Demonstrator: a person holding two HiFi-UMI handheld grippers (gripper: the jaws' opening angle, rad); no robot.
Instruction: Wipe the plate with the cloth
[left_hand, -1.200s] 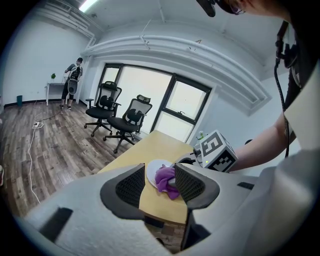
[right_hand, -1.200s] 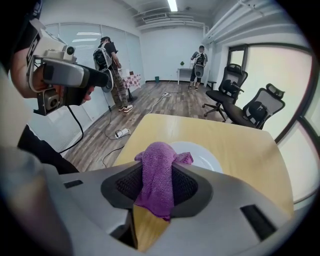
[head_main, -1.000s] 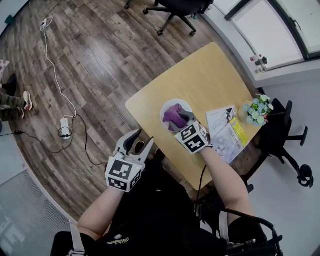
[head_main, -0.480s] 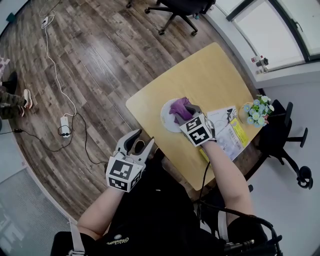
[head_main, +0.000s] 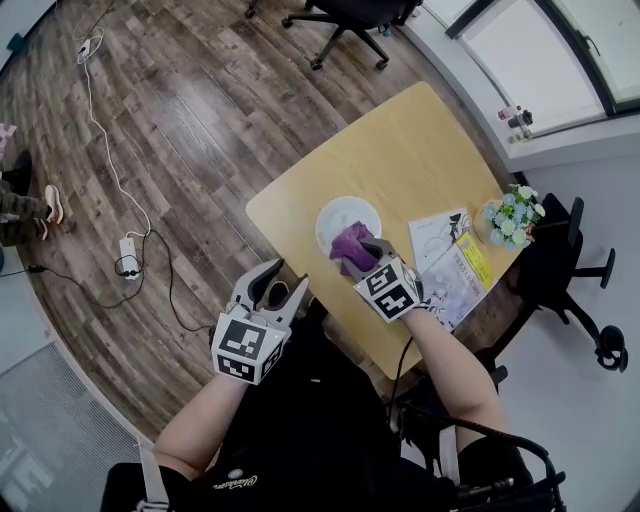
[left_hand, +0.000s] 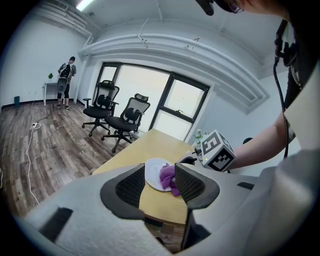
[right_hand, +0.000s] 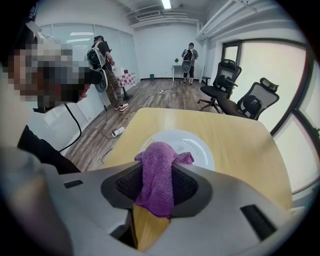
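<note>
Purple cloth (right_hand: 159, 156), clamped in right hand-held gripper (right_hand: 154, 176), overlaps plate (right_hand: 196, 144).

Lighting: bright, even; daylight admitted through large windows (left_hand: 182, 102), ceiling lamp (right_hand: 165, 4) lit. Shadows: soft. Glare: panes blown out, faint sheen on plate (right_hand: 200, 150). Distortion: heavy fisheye bending, darkened corners noted in gripper views.

The surface (head_main: 400, 150) is a light wooden top with rounded corners, standing on a dark plank floor (head_main: 200, 120). A white plate (head_main: 338, 212) lies on it toward its left side, and to the right of the plate, apart from it, lie printed papers (head_main: 442, 232) with a yellow booklet (head_main: 473, 262) against them. A pot of flowers (head_main: 510, 220) stands at the surface's right end, just beside the papers.
</note>
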